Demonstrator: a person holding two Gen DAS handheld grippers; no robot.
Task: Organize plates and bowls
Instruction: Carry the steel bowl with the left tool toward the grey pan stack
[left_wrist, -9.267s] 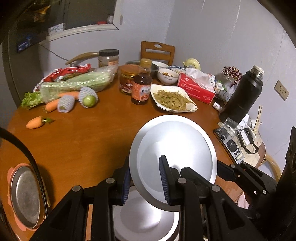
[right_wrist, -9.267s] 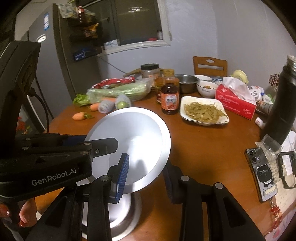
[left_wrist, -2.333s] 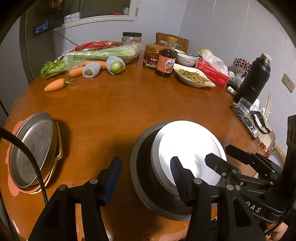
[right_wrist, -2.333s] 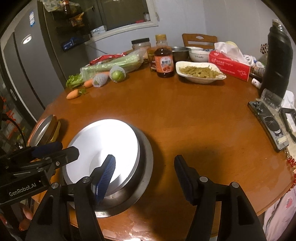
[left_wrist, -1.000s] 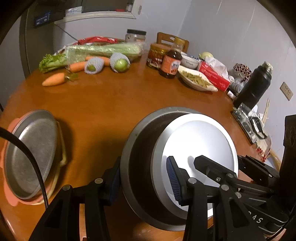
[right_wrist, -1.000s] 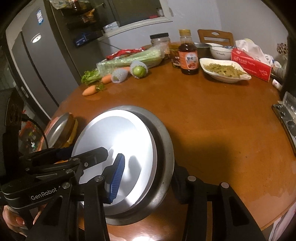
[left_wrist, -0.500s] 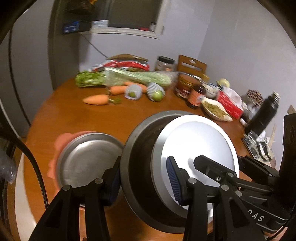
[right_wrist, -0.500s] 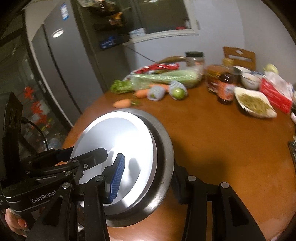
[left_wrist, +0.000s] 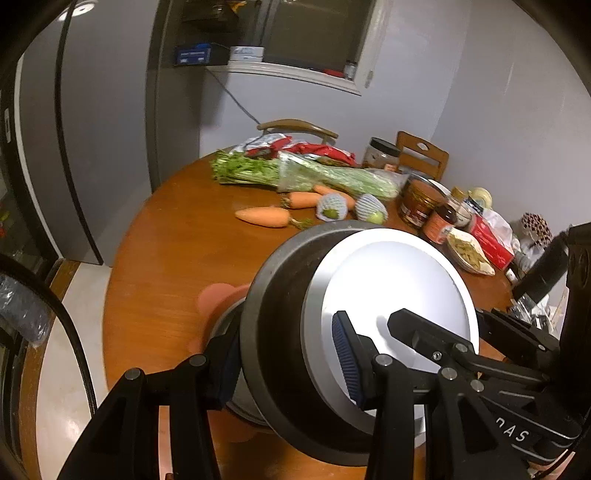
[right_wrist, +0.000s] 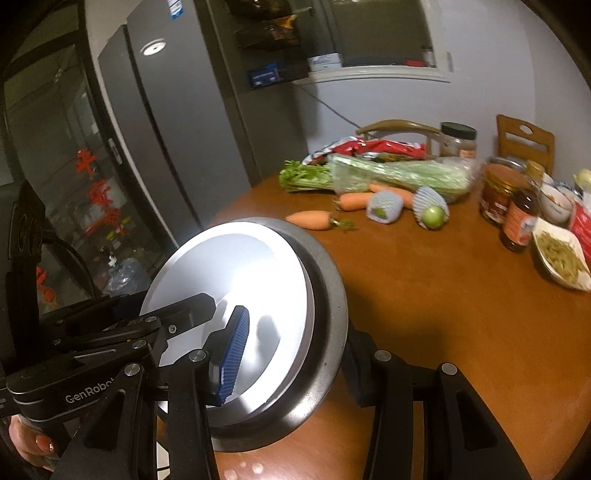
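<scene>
Both grippers hold one stack in the air over the table's left side: a dark grey metal bowl with a white plate nested in it. My left gripper is shut on the stack's left rim, one finger outside the bowl and the blue pad on the plate. My right gripper is shut on the opposite rim in the same way. Beneath the stack a pink mat peeks out, with the edge of a steel plate on it, mostly hidden.
On the round wooden table lie carrots, bagged celery and two net-wrapped fruits. Jars, a sauce bottle, a dish of food and a red tissue box stand at the right. A fridge rises at the left.
The held stack has risen and travelled left across the table. The steel plate on the pink mat, earlier beside the stack, is now under it. Both grips are unchanged.
</scene>
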